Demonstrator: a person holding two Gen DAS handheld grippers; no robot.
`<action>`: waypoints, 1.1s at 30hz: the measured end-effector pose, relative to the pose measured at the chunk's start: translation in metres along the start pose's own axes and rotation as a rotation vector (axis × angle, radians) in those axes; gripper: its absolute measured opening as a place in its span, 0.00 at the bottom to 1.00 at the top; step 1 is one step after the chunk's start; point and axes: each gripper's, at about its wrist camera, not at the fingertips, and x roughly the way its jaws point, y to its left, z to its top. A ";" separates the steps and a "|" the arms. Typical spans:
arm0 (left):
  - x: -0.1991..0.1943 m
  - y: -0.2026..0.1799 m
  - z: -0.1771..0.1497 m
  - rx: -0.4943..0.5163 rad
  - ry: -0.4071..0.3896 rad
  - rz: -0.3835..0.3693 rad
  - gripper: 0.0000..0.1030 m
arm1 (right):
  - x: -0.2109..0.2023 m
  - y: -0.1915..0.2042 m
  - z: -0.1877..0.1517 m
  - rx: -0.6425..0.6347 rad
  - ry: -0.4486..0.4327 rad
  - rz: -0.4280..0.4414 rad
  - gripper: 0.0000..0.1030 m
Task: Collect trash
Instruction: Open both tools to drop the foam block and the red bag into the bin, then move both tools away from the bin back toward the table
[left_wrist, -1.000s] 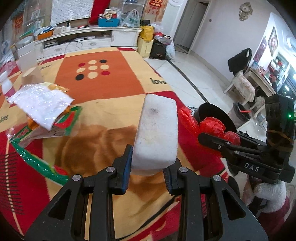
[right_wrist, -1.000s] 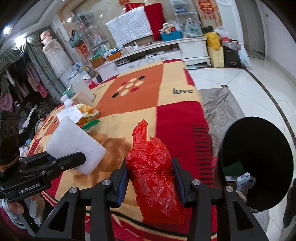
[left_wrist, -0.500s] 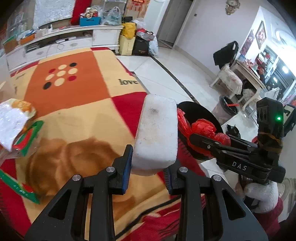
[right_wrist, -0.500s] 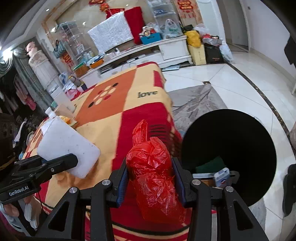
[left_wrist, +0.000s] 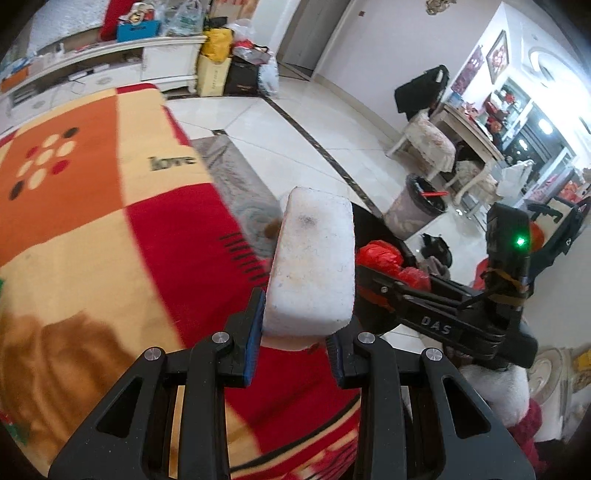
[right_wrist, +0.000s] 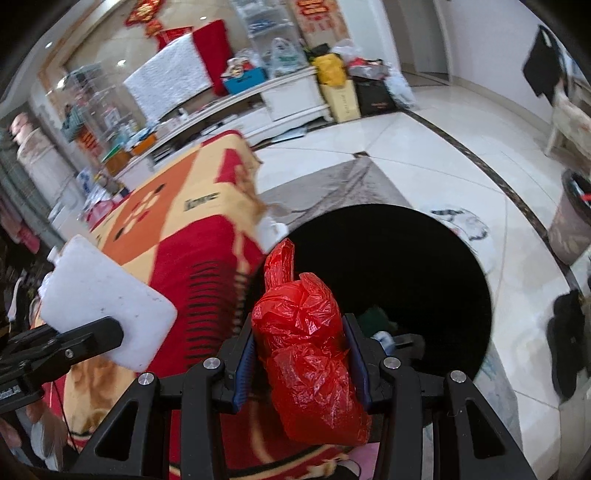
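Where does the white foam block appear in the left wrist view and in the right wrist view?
Left wrist view: white foam block stands at centre, clamped in the left gripper.
Right wrist view: it sits at the left edge, over the blanket.
Shared landmark: the word "love" on the blanket.

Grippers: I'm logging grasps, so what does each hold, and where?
Left gripper clamps the white foam block by its near end; right gripper squeezes the red plastic bag around its middle.
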 end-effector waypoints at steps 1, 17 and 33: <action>0.005 -0.004 0.003 0.004 0.004 -0.013 0.27 | 0.000 -0.004 0.000 0.009 0.000 -0.005 0.40; 0.041 -0.019 0.013 -0.020 0.023 -0.108 0.53 | -0.015 -0.040 0.002 0.110 -0.034 -0.064 0.75; -0.013 0.024 -0.015 -0.065 -0.054 0.092 0.53 | -0.010 0.002 -0.006 0.048 -0.013 -0.035 0.75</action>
